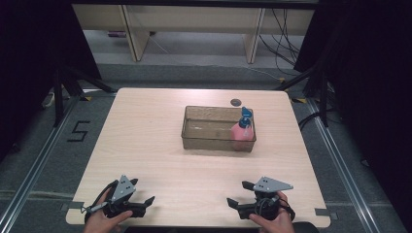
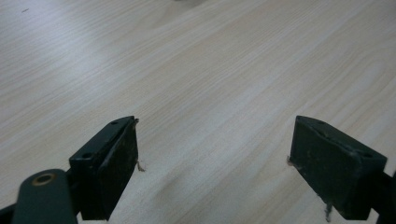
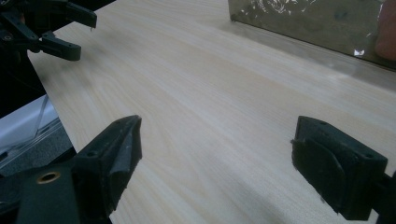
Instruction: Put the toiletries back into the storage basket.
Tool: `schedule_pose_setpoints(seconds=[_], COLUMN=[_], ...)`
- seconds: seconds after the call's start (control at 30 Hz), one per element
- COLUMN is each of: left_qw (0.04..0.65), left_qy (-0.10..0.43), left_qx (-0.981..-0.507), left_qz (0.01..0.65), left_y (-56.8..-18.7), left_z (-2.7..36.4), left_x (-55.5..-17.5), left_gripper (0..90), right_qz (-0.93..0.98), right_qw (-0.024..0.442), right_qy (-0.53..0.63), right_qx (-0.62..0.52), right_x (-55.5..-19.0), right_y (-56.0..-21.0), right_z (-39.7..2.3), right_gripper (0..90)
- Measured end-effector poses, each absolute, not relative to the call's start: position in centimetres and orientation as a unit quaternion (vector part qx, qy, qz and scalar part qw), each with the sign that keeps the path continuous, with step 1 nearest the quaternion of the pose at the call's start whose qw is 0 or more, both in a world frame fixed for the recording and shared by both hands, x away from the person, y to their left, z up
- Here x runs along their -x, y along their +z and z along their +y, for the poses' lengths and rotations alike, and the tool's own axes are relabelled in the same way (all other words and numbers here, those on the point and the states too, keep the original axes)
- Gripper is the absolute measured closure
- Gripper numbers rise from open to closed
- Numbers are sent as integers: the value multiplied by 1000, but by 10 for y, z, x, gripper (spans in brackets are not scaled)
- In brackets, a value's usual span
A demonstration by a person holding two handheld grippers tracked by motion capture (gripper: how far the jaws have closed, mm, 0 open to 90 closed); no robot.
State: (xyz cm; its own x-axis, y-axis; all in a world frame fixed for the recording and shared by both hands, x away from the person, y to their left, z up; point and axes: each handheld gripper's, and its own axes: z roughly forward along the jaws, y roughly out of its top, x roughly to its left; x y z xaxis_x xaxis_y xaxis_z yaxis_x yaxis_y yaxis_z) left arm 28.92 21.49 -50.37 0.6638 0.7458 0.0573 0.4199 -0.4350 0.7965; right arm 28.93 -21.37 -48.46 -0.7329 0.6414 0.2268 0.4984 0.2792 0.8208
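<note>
In the high view, a pink bottle (image 1: pixel 241 131) fills the bin (image 1: pixel 194 141); both grippers gape.

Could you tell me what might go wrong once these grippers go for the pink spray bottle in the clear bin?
1. The pink spray bottle with the blue trigger top leans in the right corner of the clear plastic bin, so the jaws could strike the bin's walls.
2. The bin looks light and may slide if bumped.
3. Both the left gripper and right gripper are far off, open, near the wooden table edge.
</note>
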Motion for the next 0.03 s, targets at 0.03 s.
schedule_pose_setpoints(seconds=[0.03], left_qw=[396], left_qy=[206], left_qx=[-822], left_qz=[354], left_y=[-504], left_z=[215], left_x=[-289], left_gripper=[150], right_qz=[796], right_qw=[75], right_qy=[481], right_qx=[-359], right_x=[-290], right_y=[-485], right_z=[-214], right_gripper=[170])
